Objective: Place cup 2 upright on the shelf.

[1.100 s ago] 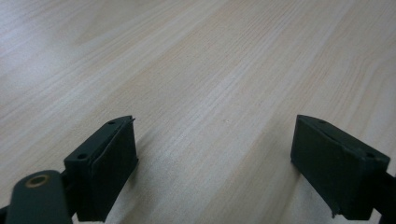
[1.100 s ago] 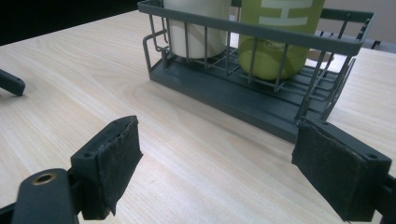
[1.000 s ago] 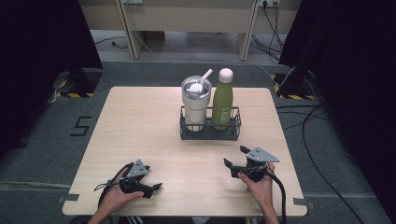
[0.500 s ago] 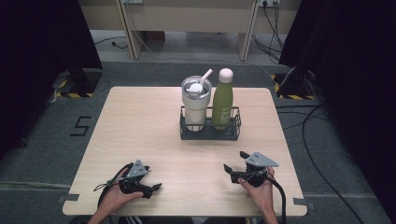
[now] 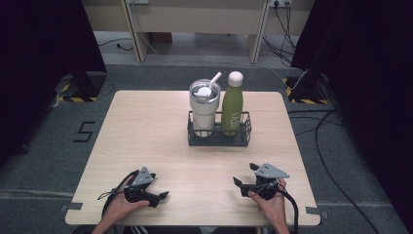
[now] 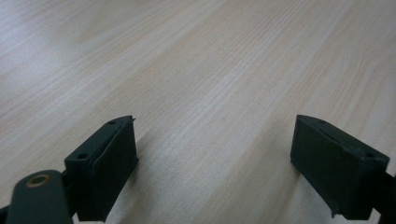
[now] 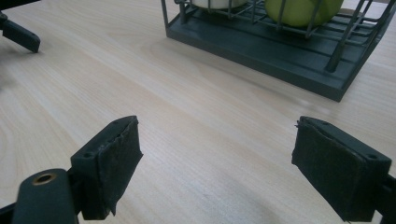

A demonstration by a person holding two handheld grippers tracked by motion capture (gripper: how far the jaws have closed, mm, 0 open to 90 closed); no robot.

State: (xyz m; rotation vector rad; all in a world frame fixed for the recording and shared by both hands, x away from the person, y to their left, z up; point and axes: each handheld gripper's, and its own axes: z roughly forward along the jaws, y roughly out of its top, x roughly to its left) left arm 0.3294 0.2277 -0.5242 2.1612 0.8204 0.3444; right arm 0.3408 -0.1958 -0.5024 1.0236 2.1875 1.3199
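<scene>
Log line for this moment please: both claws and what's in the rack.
left claw: open, empty, low at near table edge | right claw: open, empty, faces rack | rack: tumbler left, green bottle right, both upright

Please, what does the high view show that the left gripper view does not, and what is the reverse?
High view alone: the dark wire basket holding a white lidded tumbler with a straw and a green bottle with a pale cap, and the right gripper. Left gripper view alone: close up, the left gripper with its black jaws spread wide, nothing between them. Both: the light wooden table.
</scene>
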